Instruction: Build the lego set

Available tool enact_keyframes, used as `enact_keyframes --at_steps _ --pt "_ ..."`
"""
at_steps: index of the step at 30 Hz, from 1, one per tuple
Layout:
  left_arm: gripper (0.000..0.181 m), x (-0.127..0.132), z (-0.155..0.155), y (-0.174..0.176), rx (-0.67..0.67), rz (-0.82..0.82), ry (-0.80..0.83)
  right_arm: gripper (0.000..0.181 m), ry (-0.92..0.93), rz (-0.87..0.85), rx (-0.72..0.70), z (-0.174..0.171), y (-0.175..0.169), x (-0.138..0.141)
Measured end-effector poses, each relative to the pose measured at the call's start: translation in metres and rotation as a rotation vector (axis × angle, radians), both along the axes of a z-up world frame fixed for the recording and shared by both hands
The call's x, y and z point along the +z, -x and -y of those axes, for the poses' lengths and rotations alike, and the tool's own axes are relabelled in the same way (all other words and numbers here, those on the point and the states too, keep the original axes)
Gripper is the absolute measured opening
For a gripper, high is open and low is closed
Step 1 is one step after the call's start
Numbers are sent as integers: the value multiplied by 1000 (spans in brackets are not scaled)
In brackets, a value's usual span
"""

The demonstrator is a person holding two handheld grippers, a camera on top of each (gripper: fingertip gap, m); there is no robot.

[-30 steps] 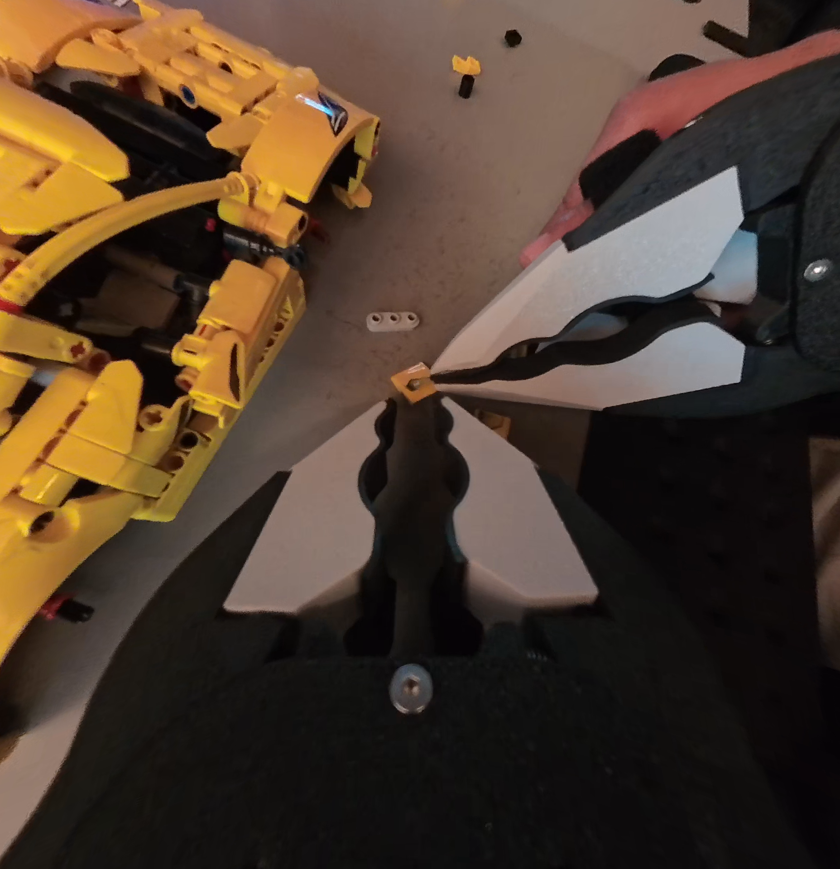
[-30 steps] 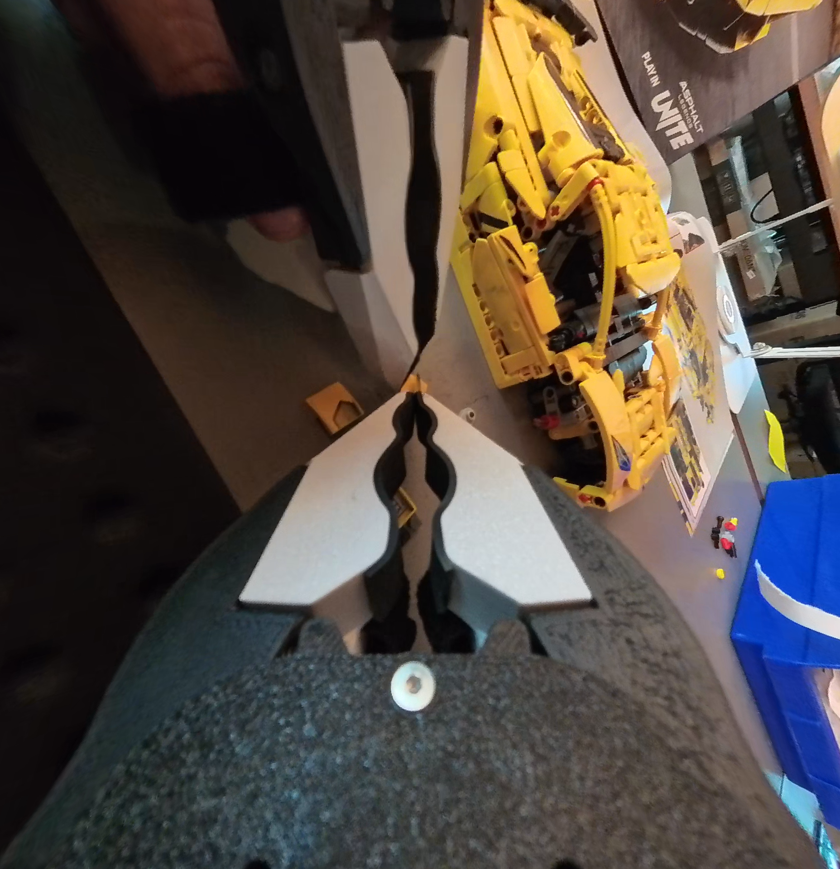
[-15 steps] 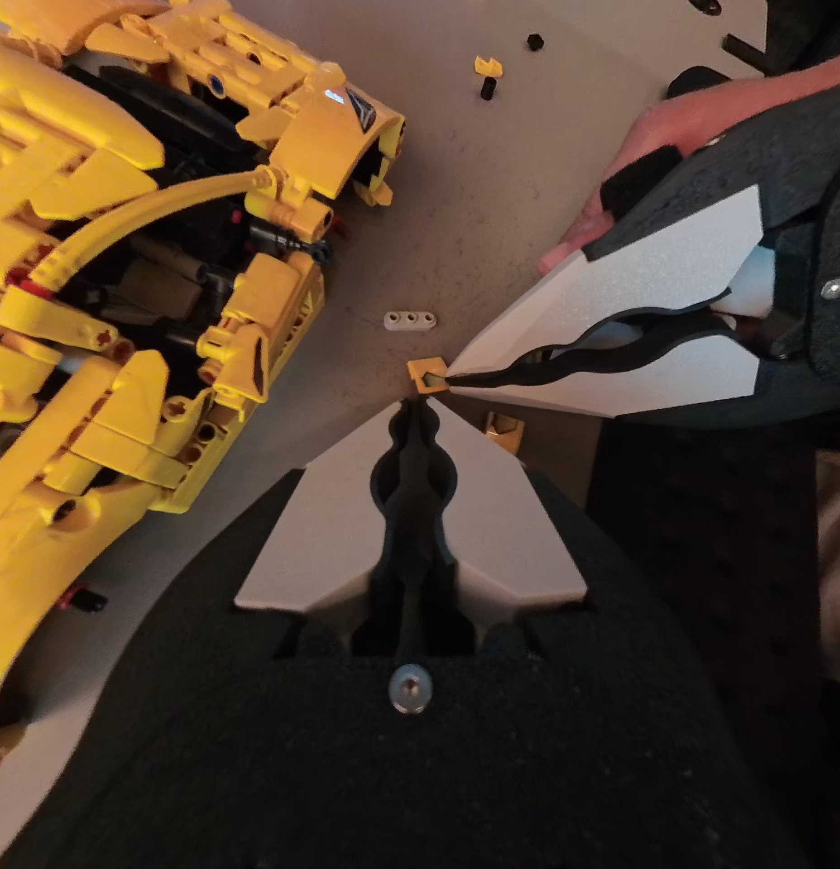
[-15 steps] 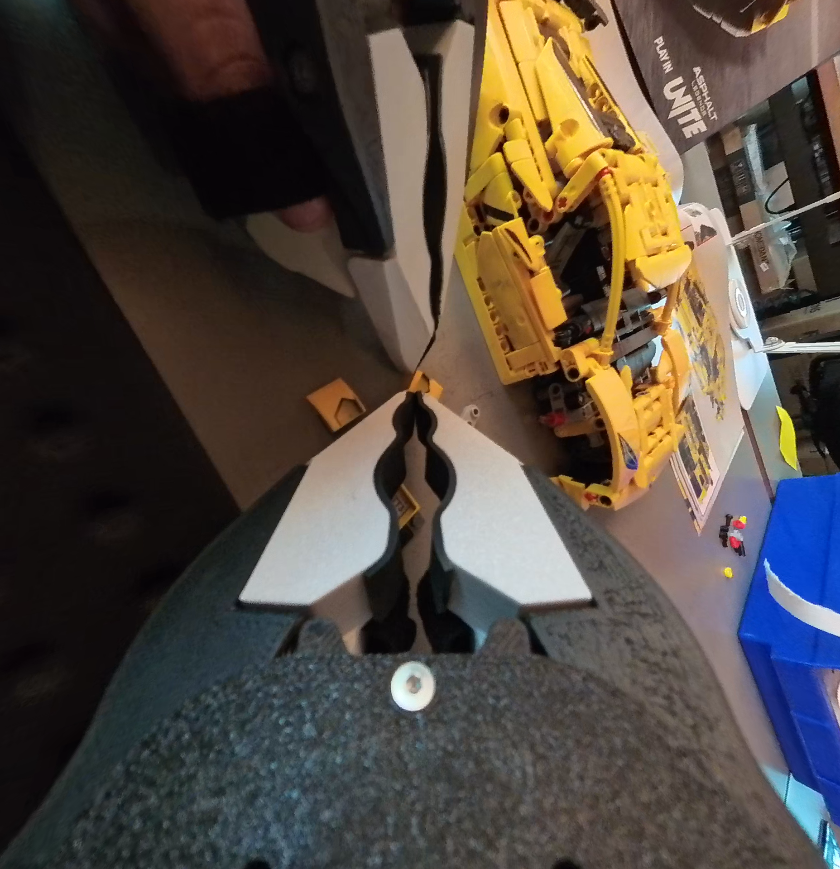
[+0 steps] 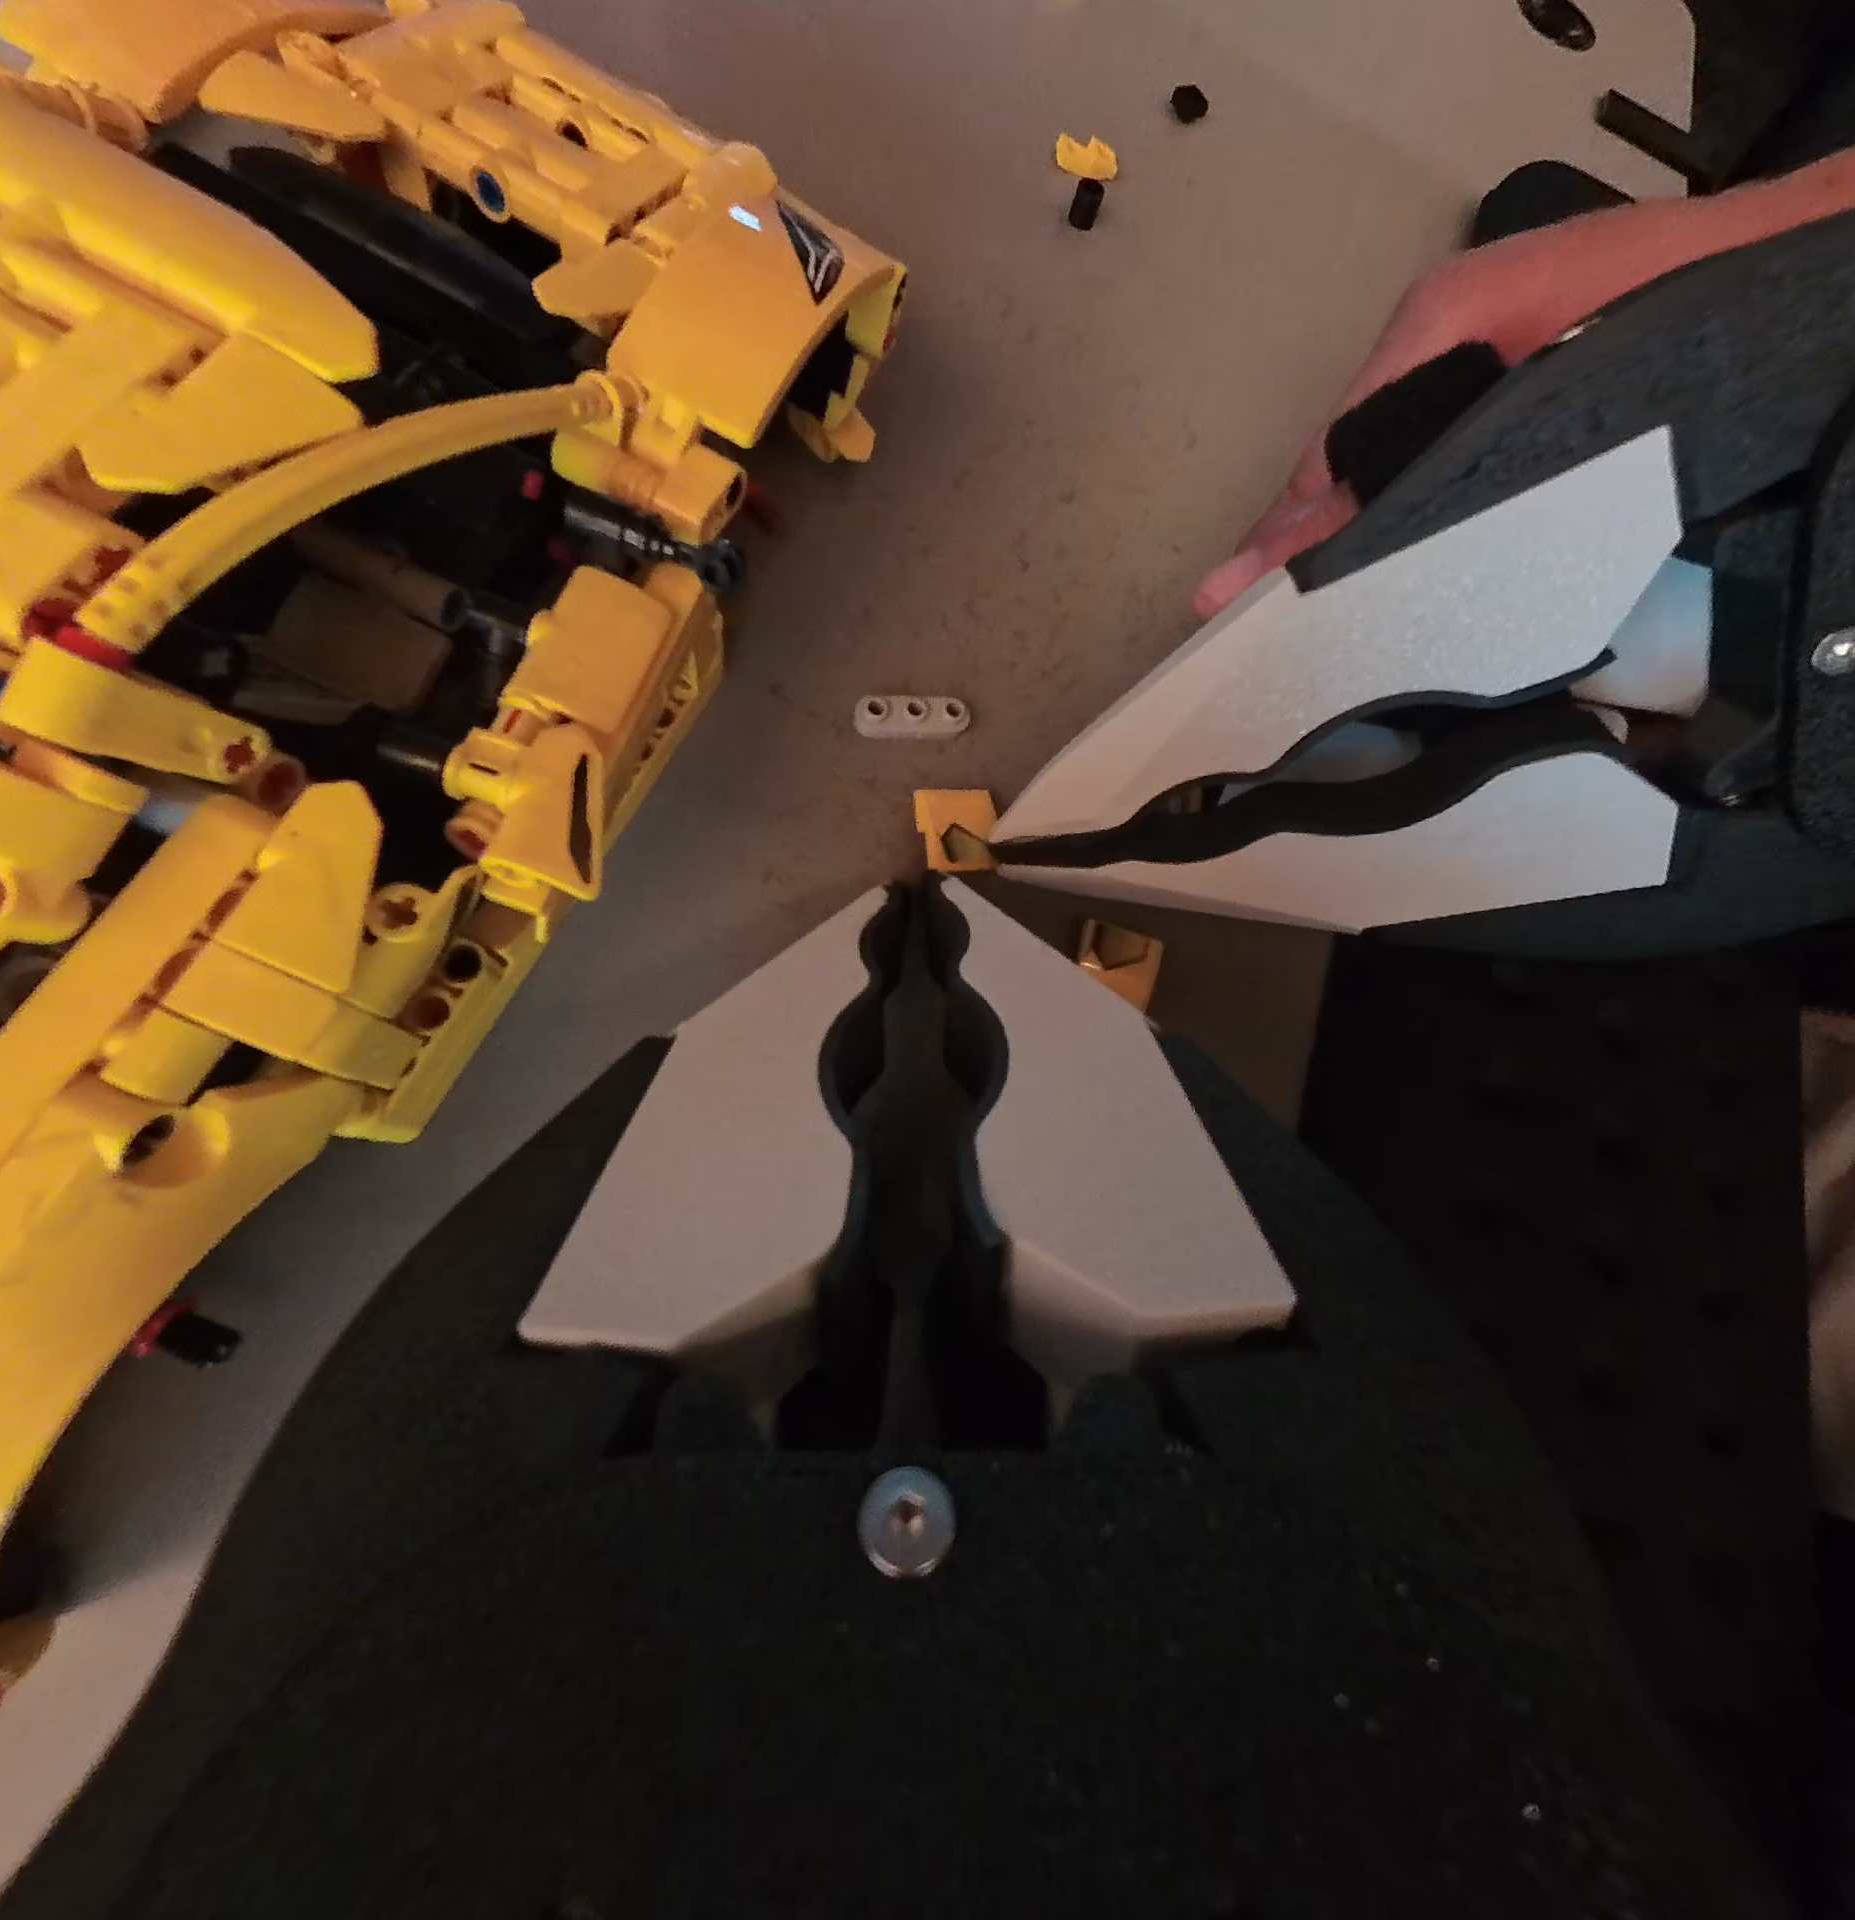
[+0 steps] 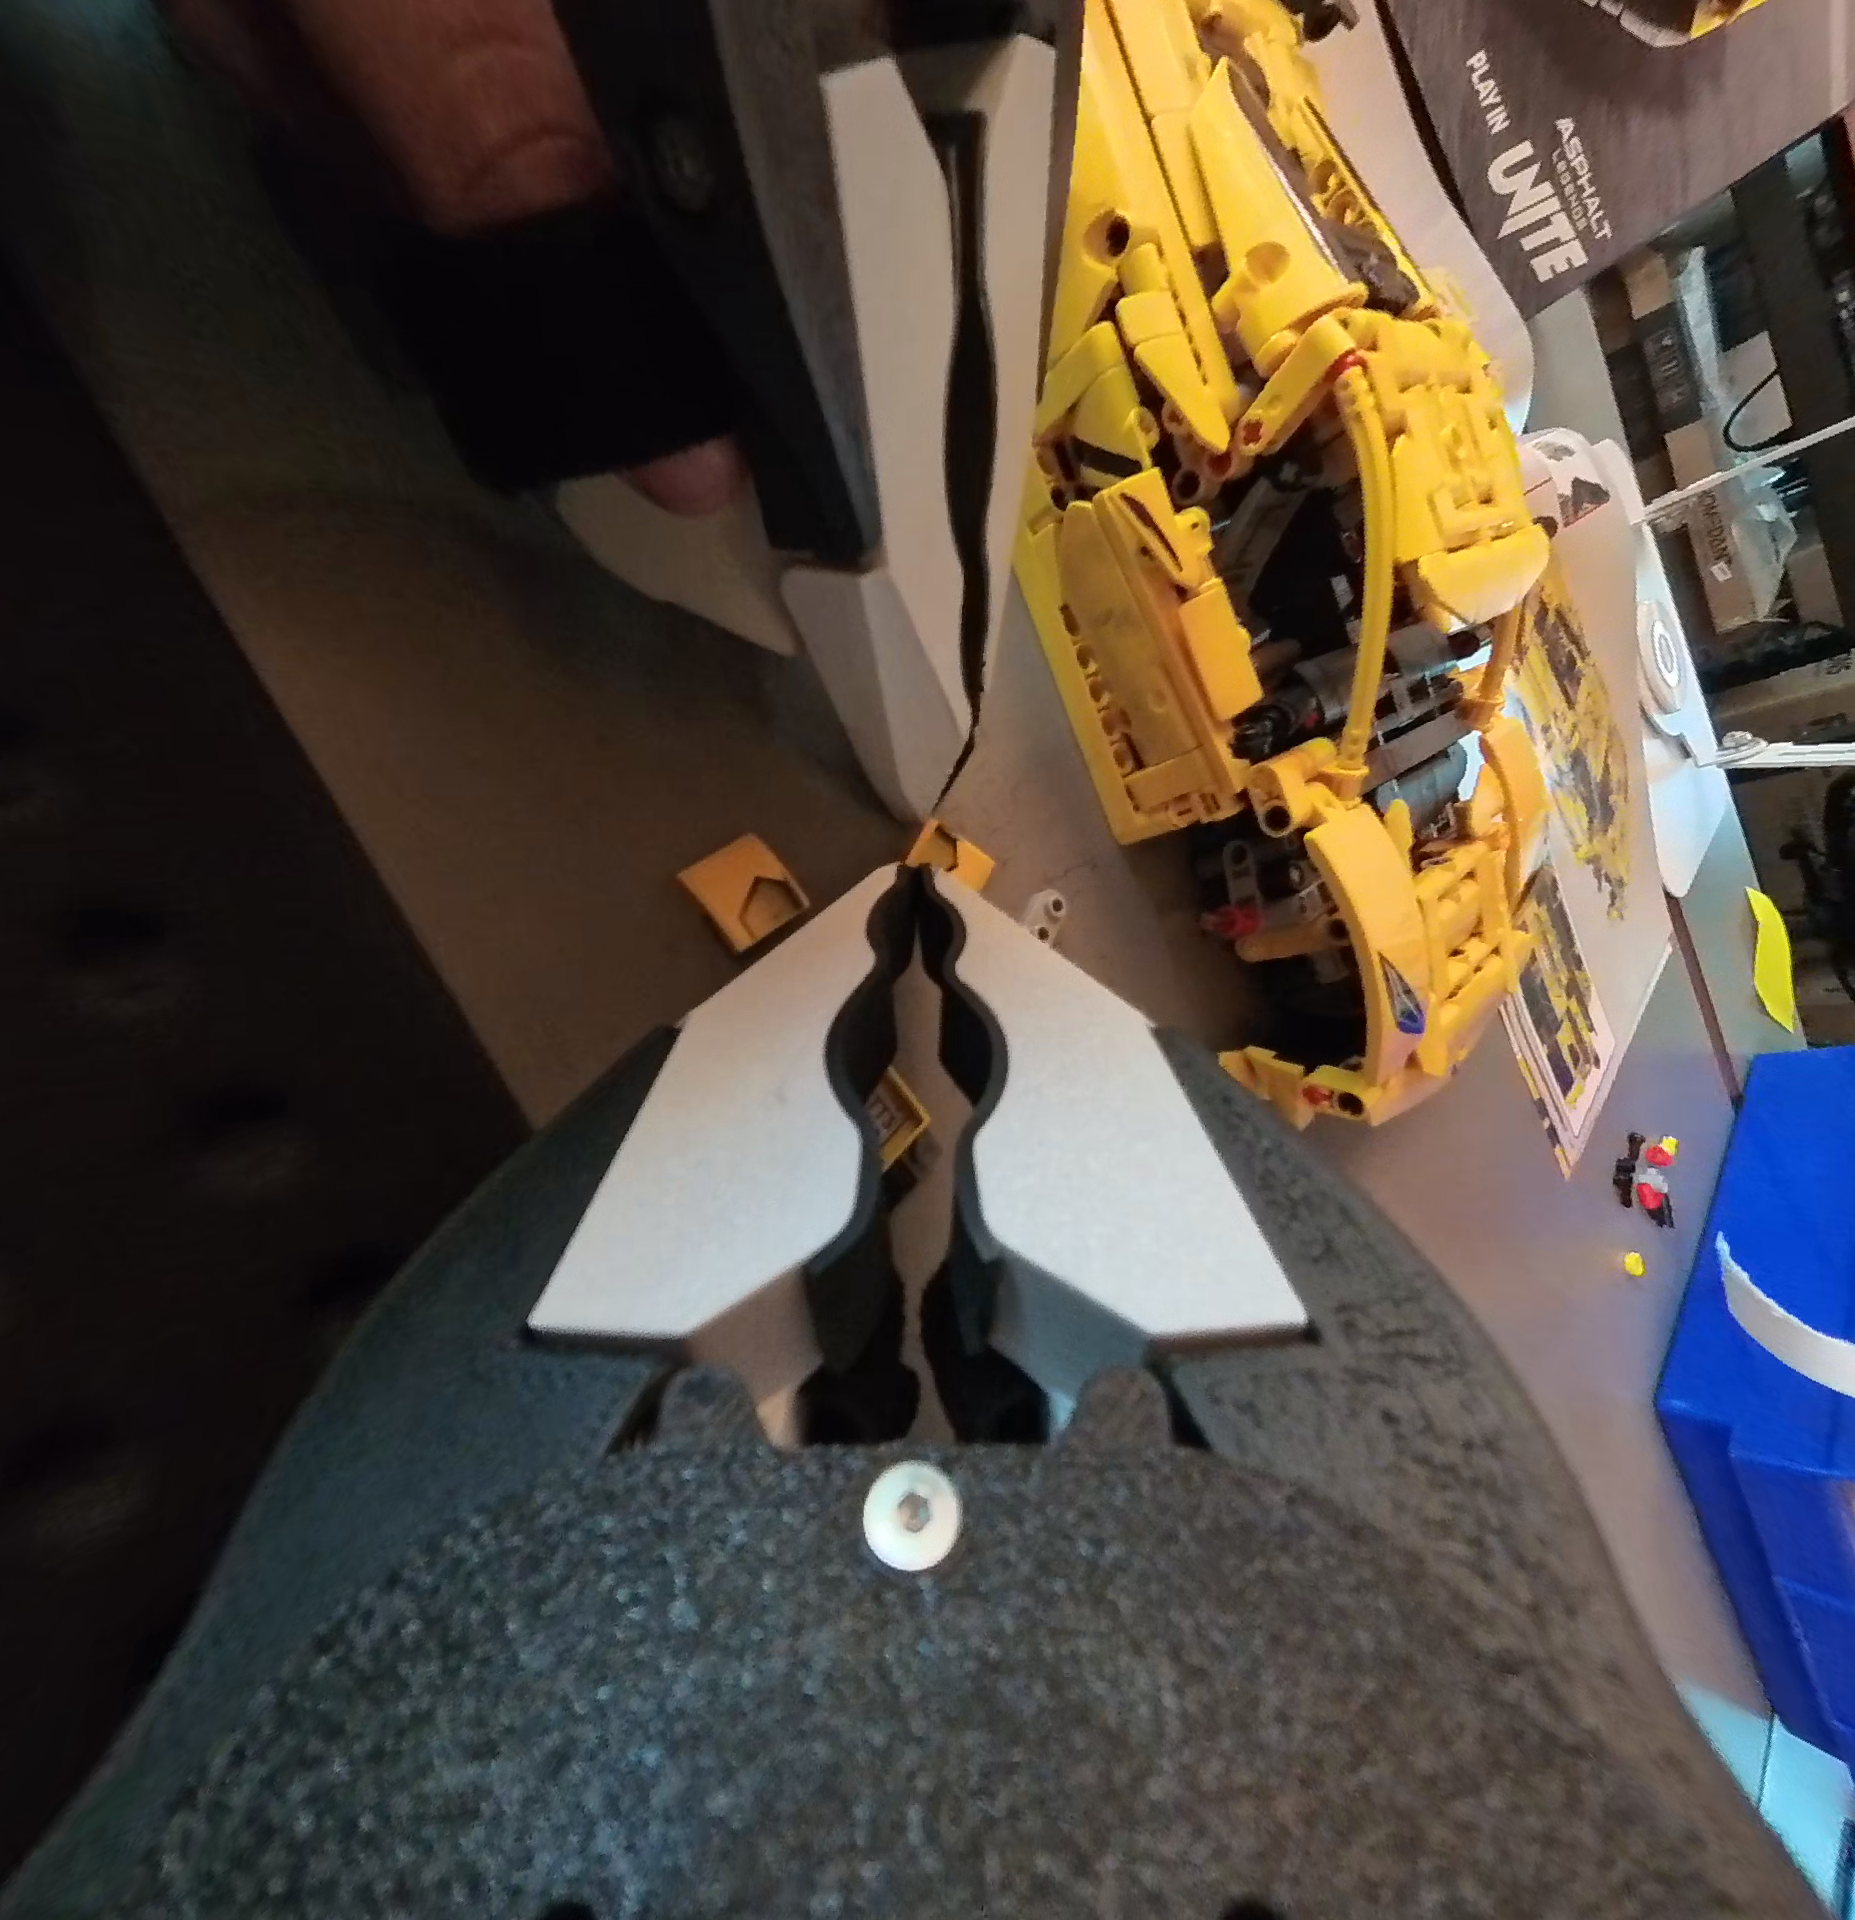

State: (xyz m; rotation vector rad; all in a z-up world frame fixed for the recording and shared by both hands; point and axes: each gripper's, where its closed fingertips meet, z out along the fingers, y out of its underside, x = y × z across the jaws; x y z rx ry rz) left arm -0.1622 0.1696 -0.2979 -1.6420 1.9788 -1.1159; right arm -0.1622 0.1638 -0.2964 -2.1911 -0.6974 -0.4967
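A partly built yellow car model [image 5: 331,623] lies on the grey table at the left; in the right wrist view it [image 6: 1266,520] is at the upper right. My right gripper [image 6: 915,875] is shut on a small yellow piece [image 5: 954,826], held by its edge just above the table. In the left wrist view it [image 5: 994,847] comes in from the right. My left gripper [image 5: 918,888] is shut, its tips right at the piece's near edge. I cannot tell whether they pinch it. The piece also shows in the right wrist view [image 6: 952,852].
A second yellow tile [image 5: 1115,951] lies by the table's dark edge. A grey three-hole beam [image 5: 912,715] lies beyond the piece. Small loose parts [image 5: 1087,156] lie farther off. A booklet [image 6: 1567,831], a blue bin [image 6: 1796,1351] and a dark box [image 6: 1577,135] are beyond the model. Left and right tips are no more than a few centimetres apart.
The left gripper's jaws have closed at the small yellow piece. The piece has turned from tilted to nearly square. Both grippers have drifted a little towards the model.
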Motion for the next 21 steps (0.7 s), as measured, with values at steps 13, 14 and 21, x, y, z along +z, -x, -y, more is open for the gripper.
enact_keyframes --at_steps 13,14,21 --pt "3 1 -2 -1 9 1 4 1 18 -68 -13 0 -1 -1" --pt "2 1 -3 -1 16 4 12 0 18 -71 -14 0 -1 -1" --pt "3 13 -10 -1 68 39 147 0 26 -110 -17 0 -1 -1"
